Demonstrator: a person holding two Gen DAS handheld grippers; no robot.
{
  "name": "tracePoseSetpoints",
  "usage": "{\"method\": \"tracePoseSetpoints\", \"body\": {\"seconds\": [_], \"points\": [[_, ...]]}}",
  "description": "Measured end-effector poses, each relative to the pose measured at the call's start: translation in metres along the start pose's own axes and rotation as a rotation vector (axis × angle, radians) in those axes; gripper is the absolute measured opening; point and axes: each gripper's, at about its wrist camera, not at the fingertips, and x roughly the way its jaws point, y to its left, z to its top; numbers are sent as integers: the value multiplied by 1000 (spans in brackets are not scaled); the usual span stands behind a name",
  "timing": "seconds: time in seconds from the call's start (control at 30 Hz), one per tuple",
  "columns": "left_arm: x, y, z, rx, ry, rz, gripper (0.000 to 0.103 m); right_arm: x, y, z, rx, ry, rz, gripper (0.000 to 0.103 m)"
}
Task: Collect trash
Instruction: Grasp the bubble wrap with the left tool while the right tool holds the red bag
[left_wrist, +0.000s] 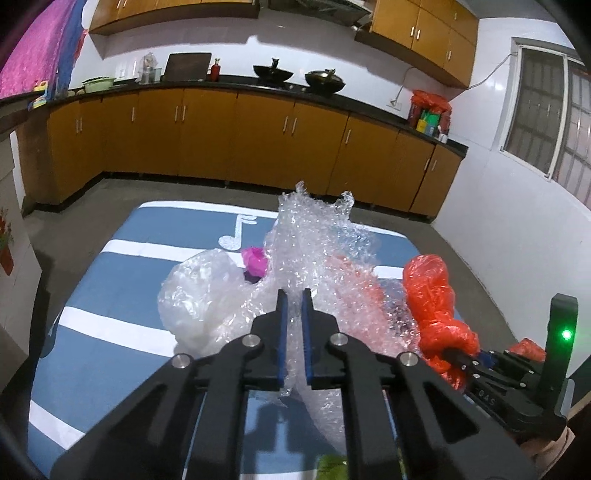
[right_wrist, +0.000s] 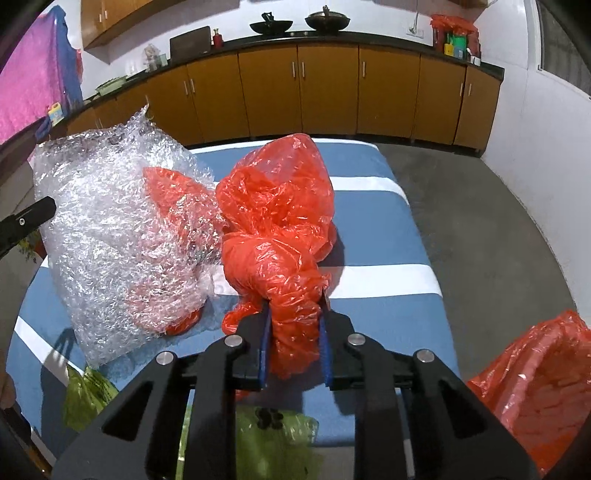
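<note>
My left gripper (left_wrist: 294, 295) is shut on a sheet of clear bubble wrap (left_wrist: 314, 243) and holds it up over the blue striped table (left_wrist: 110, 295). The bubble wrap also shows in the right wrist view (right_wrist: 110, 229), with red plastic behind it. My right gripper (right_wrist: 295, 306) is shut on a crumpled red plastic bag (right_wrist: 277, 206), which also shows in the left wrist view (left_wrist: 432, 295). A clear plastic bag (left_wrist: 199, 291) and a pink scrap (left_wrist: 255, 260) lie on the table past the left gripper.
Another red bag (right_wrist: 535, 380) sits at the right edge by the table. Green plastic (right_wrist: 273, 439) lies at the near table edge. Wooden cabinets (left_wrist: 221, 140) under a black counter line the far wall. Grey floor (right_wrist: 480, 221) surrounds the table.
</note>
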Motion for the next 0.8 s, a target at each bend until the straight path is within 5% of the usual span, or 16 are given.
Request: {"method": "tracePoseSetpoints", "body": {"seconds": [0.8], "points": [[-74,-24,20,17,-139,-72,8,-78,-37,-1,106,-156,-34,21]]}}
